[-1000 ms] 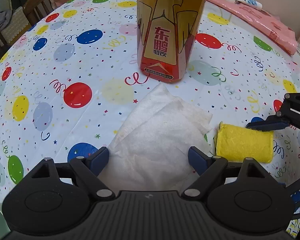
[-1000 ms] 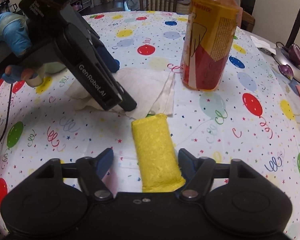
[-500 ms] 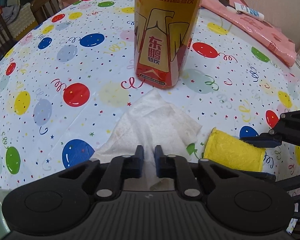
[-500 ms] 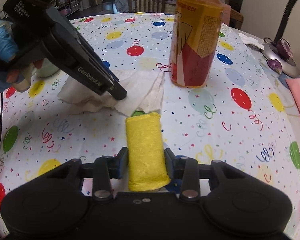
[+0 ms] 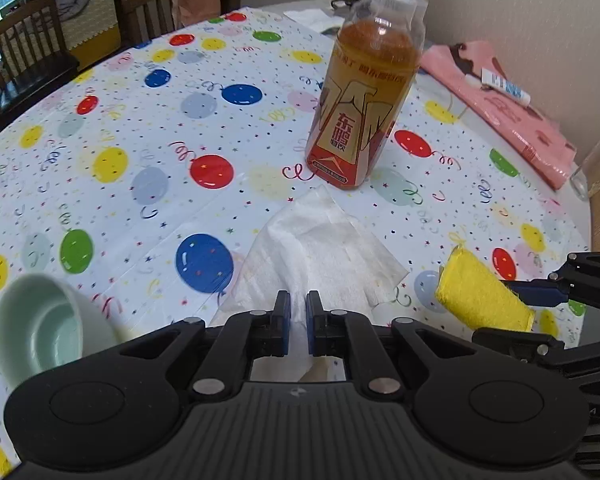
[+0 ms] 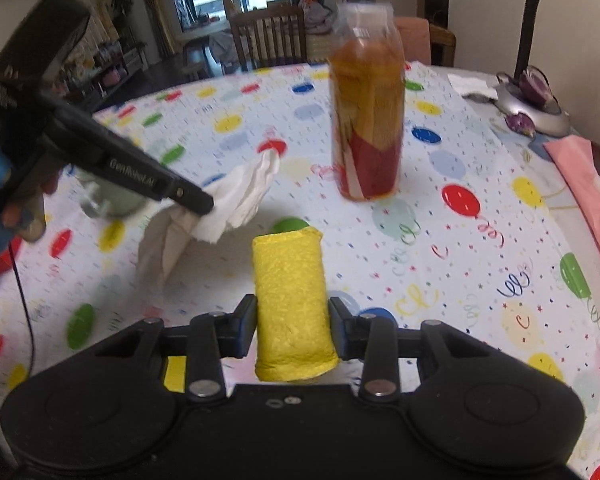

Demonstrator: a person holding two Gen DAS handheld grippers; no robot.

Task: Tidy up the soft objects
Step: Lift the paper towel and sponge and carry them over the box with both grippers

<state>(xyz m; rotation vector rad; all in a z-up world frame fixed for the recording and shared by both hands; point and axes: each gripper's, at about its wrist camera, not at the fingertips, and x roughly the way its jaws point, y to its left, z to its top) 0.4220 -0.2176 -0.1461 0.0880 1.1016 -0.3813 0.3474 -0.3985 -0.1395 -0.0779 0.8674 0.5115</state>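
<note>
Two containers stand on the balloon-print tablecloth (image 5: pixel 112 184): a bottle (image 5: pixel 360 112) of amber drink, upright and filled almost to its neck, with a clear cap over the top, and a pale green cup (image 5: pixel 36 328), which sits near the table's edge at the left of the left wrist view. What the cup holds cannot be told from the visible part of its inside.

The left gripper (image 5: pixel 297 322) has its fingers pinched together on a white tissue (image 5: pixel 320 248). In the right wrist view the tissue (image 6: pixel 236 200) hangs from that gripper (image 6: pixel 204 204), clear of the cloth, its loose ends drooping.

The right gripper (image 6: pixel 293 322) is clamped on a yellow sponge (image 6: pixel 290 300), one pad on each long side. The sponge (image 5: pixel 480 294) sticks out forward past the fingers and is off the table, to the right of the tissue.

The bottle stands beyond both soft things, apart from them.
</note>
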